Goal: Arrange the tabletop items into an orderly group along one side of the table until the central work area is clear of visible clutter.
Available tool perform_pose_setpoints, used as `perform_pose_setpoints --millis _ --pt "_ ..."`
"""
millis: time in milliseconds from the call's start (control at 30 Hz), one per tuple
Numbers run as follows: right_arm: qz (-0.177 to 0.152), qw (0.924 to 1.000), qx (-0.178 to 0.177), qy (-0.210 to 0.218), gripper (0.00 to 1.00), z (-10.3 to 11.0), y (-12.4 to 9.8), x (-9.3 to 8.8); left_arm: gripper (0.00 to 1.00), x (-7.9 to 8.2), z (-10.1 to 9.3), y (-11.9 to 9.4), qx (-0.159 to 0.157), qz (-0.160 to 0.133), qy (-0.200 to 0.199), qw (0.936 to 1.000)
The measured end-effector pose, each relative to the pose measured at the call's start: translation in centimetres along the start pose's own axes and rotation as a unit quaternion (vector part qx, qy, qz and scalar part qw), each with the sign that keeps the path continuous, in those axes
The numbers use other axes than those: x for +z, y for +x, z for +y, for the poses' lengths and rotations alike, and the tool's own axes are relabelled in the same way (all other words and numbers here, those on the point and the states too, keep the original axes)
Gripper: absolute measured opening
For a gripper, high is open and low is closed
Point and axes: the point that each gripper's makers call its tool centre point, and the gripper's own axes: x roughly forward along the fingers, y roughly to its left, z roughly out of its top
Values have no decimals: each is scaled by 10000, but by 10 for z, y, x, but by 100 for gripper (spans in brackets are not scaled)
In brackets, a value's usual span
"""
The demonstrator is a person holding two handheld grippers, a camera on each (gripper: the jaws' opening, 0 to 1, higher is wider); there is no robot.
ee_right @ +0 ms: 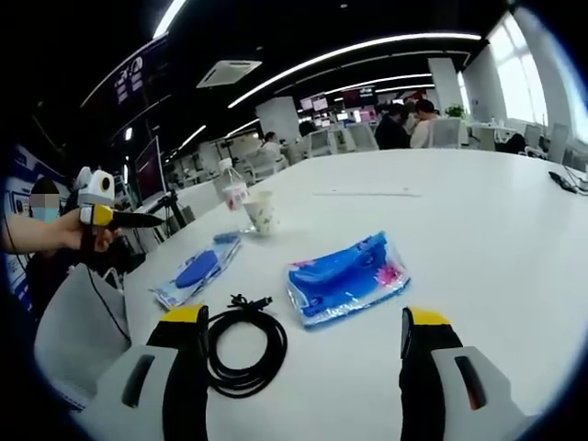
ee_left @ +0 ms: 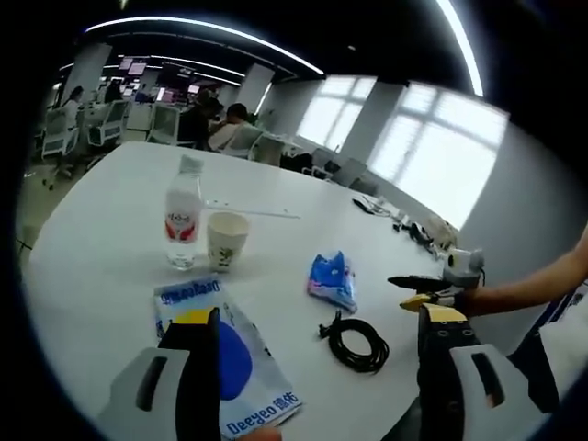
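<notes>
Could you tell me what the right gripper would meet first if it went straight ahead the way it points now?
Probably the blue packet, lying between and just beyond the open fingers; the coiled black cable lies off to the left.
</notes>
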Motion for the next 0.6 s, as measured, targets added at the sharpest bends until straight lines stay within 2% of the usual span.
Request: perform_pose_setpoints --millis 100,400,600 --pt "-66 10000 -36 53 84 0 0 1 85 1 -6 3 -52 -51 -33 10000" --pt "-56 10000 -21 71 84 -2 -2 -2 85 -13 -16 11 -84 74 -22 9999" --pt "51 10000 35 19 84 -3 0 -6 84 -21 -19 15 -48 97 -120 9999"
